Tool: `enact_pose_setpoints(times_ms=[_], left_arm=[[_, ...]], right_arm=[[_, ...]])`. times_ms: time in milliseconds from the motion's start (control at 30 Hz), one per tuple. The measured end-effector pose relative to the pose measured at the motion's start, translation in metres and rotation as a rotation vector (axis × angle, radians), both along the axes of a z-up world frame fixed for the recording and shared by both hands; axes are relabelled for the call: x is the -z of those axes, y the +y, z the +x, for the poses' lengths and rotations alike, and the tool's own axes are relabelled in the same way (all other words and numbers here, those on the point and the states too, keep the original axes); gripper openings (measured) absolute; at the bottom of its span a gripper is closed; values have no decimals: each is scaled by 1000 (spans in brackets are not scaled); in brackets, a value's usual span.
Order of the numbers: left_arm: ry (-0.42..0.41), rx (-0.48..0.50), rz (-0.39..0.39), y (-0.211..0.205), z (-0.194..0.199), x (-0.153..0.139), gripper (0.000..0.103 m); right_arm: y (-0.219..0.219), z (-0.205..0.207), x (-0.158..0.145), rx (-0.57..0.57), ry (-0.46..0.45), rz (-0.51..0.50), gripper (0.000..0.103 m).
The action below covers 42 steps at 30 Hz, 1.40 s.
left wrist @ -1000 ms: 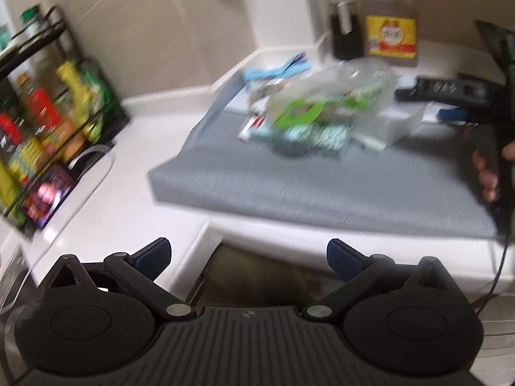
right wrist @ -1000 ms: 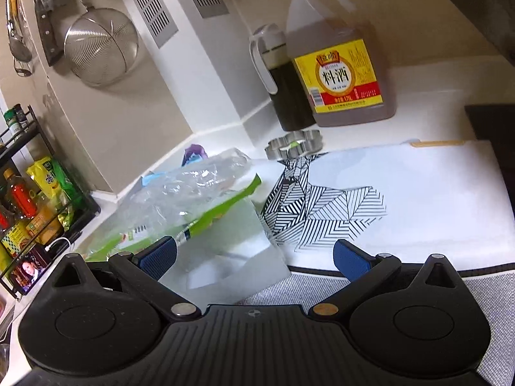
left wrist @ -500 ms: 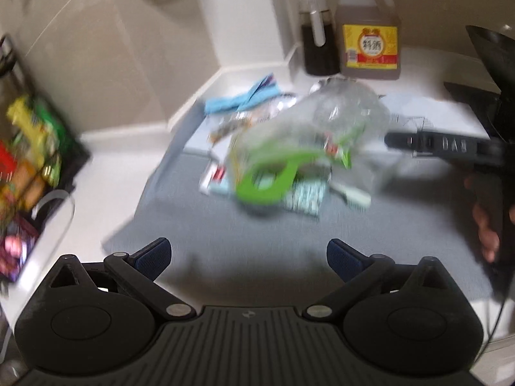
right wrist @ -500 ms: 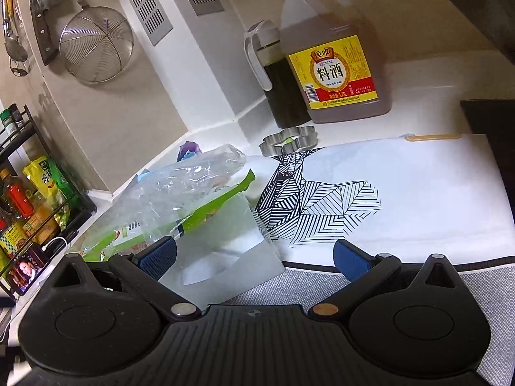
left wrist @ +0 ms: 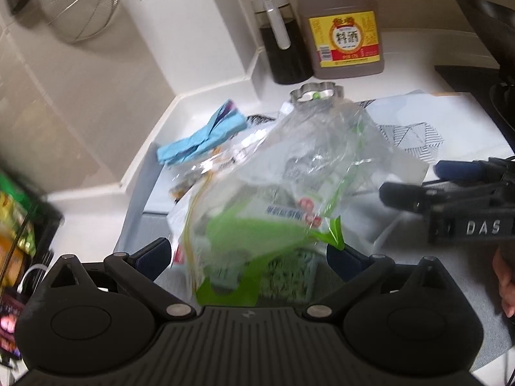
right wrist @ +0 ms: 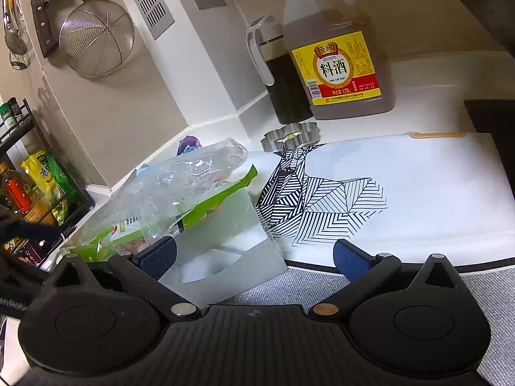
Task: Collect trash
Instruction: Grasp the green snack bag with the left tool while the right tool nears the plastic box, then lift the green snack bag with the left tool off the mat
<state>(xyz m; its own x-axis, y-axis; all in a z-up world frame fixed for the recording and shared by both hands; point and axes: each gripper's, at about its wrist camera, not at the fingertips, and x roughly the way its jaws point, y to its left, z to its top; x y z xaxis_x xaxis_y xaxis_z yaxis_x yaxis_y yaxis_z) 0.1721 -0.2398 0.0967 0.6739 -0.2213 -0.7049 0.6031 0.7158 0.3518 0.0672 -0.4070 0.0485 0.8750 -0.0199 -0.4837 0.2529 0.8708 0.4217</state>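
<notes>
Trash pile (left wrist: 276, 199): clear plastic bag with green print over snack wrappers, on grey mat (right wrist: 322, 281) on white counter (left wrist: 96, 225), in front of cooking-wine jug (right wrist: 338, 64) labelled "料酒". Left gripper (left wrist: 248, 254) jaws wide open, bag between them, untouched. Right gripper (right wrist: 254, 252) jaws wide open, empty, beside pile; body reads "DAS".

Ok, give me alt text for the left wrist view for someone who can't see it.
The open left gripper straddles a crumpled clear plastic bag with green print on a grey mat. Behind it lie a blue wrapper, a dark dispenser bottle and a cooking wine jug. The right gripper enters from the right.
</notes>
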Motion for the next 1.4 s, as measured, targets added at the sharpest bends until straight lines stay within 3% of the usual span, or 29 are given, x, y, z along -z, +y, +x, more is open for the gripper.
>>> enact_pose_setpoints(times_ms=[100, 133, 167, 200, 267, 400, 467, 567, 733, 1067, 1400], left_arm=[[-6, 37, 12, -6, 2, 0, 102], [-16, 52, 17, -8, 1, 1, 95], [-30, 62, 22, -10, -1, 1, 78], [-33, 61, 34, -13, -2, 2, 67], [-16, 43, 41, -15, -2, 5, 26], [-58, 4, 34, -11, -10, 2, 5], [-65, -8, 1, -2, -14, -7, 3], [-73, -26, -72, 16, -23, -24, 2], [-83, -87, -149, 49, -34, -40, 2], [32, -315, -171, 115, 0, -14, 2], [76, -403, -199, 150, 24, -8, 2]], right_arm=[[1, 0, 1, -1, -9, 5, 103], [0, 0, 3, -12, -18, 14, 101], [-1, 0, 4, -21, -21, 27, 95], [-2, -1, 5, -27, -25, 36, 88], [-5, 1, 8, -44, -13, 66, 47], [-12, -3, 11, -17, -12, 96, 32], [-14, -5, 10, 12, -12, 89, 13], [-18, -8, 10, 39, -24, 94, 10], [-19, -11, 9, 45, -39, 84, 10], [-22, -11, 12, 48, -35, 94, 10], [-22, -9, 13, 46, -19, 104, 12]])
